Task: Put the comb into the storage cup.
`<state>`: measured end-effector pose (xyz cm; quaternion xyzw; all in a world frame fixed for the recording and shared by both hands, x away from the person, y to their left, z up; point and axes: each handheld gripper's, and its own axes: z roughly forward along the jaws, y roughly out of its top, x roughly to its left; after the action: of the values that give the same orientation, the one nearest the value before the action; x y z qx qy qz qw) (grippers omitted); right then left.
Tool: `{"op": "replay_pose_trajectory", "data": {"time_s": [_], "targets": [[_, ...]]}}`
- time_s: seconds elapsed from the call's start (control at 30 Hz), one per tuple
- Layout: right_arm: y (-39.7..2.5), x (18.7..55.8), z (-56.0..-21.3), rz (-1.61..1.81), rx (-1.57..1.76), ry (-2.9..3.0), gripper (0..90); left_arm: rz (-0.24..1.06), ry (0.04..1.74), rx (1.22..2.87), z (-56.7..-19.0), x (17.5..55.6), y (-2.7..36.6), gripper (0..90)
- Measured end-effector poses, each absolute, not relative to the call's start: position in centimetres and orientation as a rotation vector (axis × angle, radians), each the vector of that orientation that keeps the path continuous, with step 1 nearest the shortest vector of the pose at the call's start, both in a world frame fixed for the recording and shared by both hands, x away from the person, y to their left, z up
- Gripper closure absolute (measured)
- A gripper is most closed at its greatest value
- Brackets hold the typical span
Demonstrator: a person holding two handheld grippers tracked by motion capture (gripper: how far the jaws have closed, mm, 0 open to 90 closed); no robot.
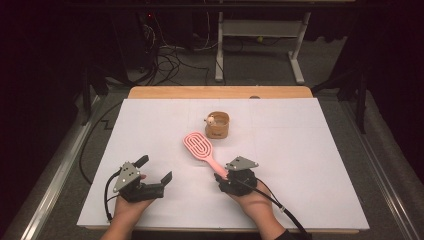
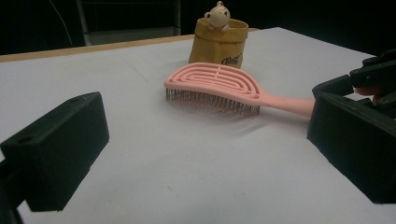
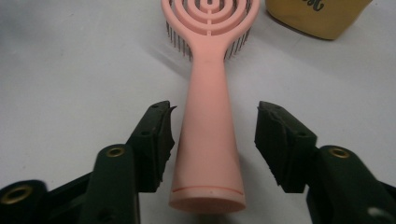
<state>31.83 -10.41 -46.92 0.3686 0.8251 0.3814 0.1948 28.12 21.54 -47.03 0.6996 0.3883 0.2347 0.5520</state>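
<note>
- White sheeting (image 1: pixel 300 165) covers your table, so the pink hairbrush (image 1: pixel 200 146) lies bristles down near the middle, just in front of the tan bear cup (image 1: pixel 218 125).
- Your right gripper (image 3: pixel 212 135) stands spread, jaws straddling the handle without clamping, lined up for a grip.
- Your left gripper (image 1: pixel 155 170) waits spread and empty, well aside.

One bit of lettering to report: the yellow-brown bear pot (image 2: pixel 218 41) carries dark script low on its front, close to the bottom edge. In the left gripper view it's slanted and blurred; it might begin with a "G", but I can't read the word. In the right gripper view just the tail of that script (image 3: pixel 310 4) peeks in, unreadable too.
</note>
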Motion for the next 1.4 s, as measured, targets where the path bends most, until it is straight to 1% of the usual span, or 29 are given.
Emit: {"op": "replay_pose_trajectory", "data": {"time_s": [0.03, 0.1, 0.13, 0.17, 0.4, 0.73, 0.97, 1.17, 1.4], "targets": [[-10.4, 31.9, -46.9, 1.064, 1.036, 2.315, 51.1, 0.555, 0.916, 1.654, -47.0, 28.1, 21.5, 0.0], [-10.3, 31.8, -47.0, 1.054, 1.038, 2.324, 60.0, 0.556, 0.915, 1.652, -47.0, 28.1, 21.6, 0.0], [-10.3, 31.8, -47.0, 1.047, 1.021, 2.325, 62.8, 0.556, 0.916, 1.651, -47.0, 28.1, 21.6, 0.0], [-10.4, 31.8, -47.0, 1.04, 1.009, 2.321, 63.2, 0.556, 0.916, 1.649, -47.0, 28.1, 21.6, 0.0], [-11.7, 31.1, -46.9, 1.043, 0.976, 2.327, 63.6, 0.557, 0.918, 1.649, -47.0, 28.1, 21.6, 0.0], [-16.9, 28.7, -46.9, 1.072, 0.97, 2.329, 63.6, 0.553, 0.922, 1.648, -47.0, 28.1, 21.4, 0.0], [-19.6, 26.8, -46.7, 1.051, 0.949, 2.324, 63.6, 0.555, 0.922, 1.652, -47.0, 28.1, 21.2, 0.0], [-21.8, 25.7, -46.7, 1.043, 0.971, 2.308, 63.5, 0.554, 0.925, 1.65, -47.0, 28.1, 21.3, 0.0], [-23.2, 25.2, -46.8, 1.054, 1.003, 2.293, 63.3, 0.557, 0.923, 1.653, -47.0, 28.1, 21.3, 0.0]]}}
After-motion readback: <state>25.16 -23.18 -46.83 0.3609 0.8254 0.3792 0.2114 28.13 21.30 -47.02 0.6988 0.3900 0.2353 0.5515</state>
